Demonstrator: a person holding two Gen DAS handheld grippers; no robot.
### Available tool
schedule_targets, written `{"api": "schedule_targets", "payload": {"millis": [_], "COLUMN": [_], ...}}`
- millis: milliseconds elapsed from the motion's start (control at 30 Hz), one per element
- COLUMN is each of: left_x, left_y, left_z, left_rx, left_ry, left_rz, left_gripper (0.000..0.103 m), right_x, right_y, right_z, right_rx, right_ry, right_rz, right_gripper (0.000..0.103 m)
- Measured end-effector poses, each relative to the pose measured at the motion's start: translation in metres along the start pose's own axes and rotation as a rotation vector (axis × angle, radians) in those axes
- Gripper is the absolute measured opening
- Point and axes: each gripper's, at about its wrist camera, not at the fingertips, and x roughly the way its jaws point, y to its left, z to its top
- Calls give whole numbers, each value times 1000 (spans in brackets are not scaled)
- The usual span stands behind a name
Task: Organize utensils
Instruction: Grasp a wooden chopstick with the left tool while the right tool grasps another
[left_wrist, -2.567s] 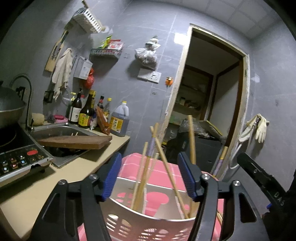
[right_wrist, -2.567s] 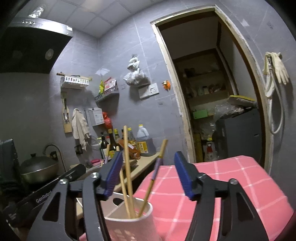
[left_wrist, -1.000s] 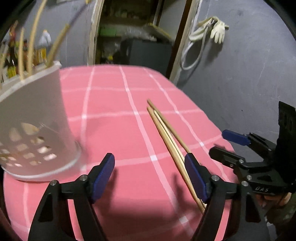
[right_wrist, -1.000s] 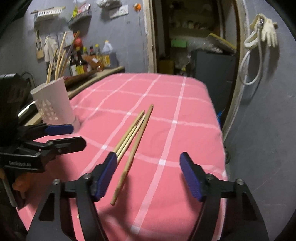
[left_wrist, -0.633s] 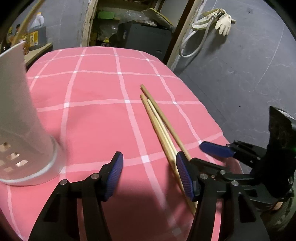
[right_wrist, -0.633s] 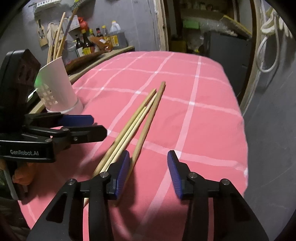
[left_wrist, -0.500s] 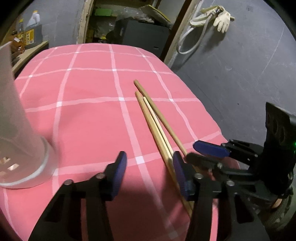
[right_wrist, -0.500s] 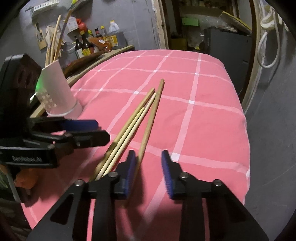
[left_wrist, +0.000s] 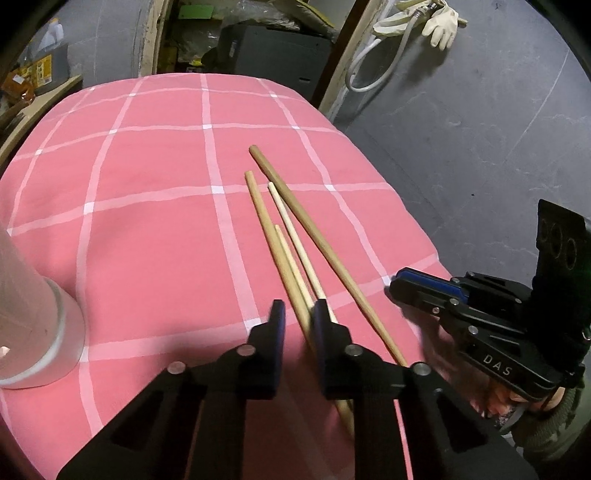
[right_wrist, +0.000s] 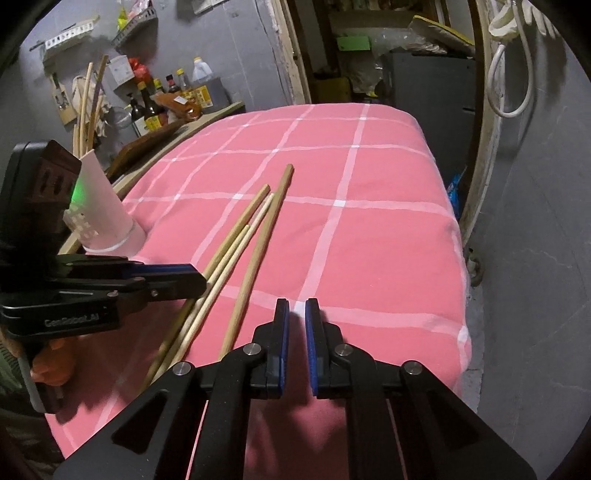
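Observation:
Several wooden chopsticks (left_wrist: 314, 236) lie in a loose bundle on the pink checked cloth (left_wrist: 147, 221), also in the right wrist view (right_wrist: 258, 240). My left gripper (left_wrist: 298, 310) hovers over their near ends, jaws closing to a narrow gap. One chopstick shows in that gap beside the right pad, then runs on under the finger; cloth shows beside the left pad. My right gripper (right_wrist: 295, 306) is just right of the bundle, jaws closing to a slit with nothing between them. A white perforated holder (right_wrist: 107, 214) with chopsticks in it stands at the cloth's left edge.
The cloth-covered surface drops off at its right edge (right_wrist: 458, 258) to a grey floor. A wooden counter (right_wrist: 177, 129) with bottles lies beyond the holder. A dark doorway (left_wrist: 266, 48) opens behind the table. A person's hand (right_wrist: 48, 365) holds the left gripper.
Both grippers' jaws have narrowed from wide apart to nearly together. Both have come down and in toward the near ends of the chopsticks. The chopsticks have not moved.

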Motion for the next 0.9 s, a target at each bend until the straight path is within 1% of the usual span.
{"api": "schedule_targets", "payload": {"millis": [100,200,567,767,900], "left_x": [-1,0,9,6,0], "left_y": [-2,1,7,10,15], "left_z": [1,4,16,18,13], "left_rx": [-7,-45,-126,-144,-144], "left_ry": [4,17,69,67,57], "left_rz": [-6,-28,-94,-94,-65], "left_gripper": [6,6,8,6,4], "right_x": [2,5,7,6,8], "right_y": [2,5,7,6,9], "right_z": [2,3,5,4,6], "right_rx": [-1,-3,15,31,25], "right_ry": [1,3,8,14,17], "right_rz": [18,31,37,34,47], "right_gripper": [8,8,9,9,9]}}
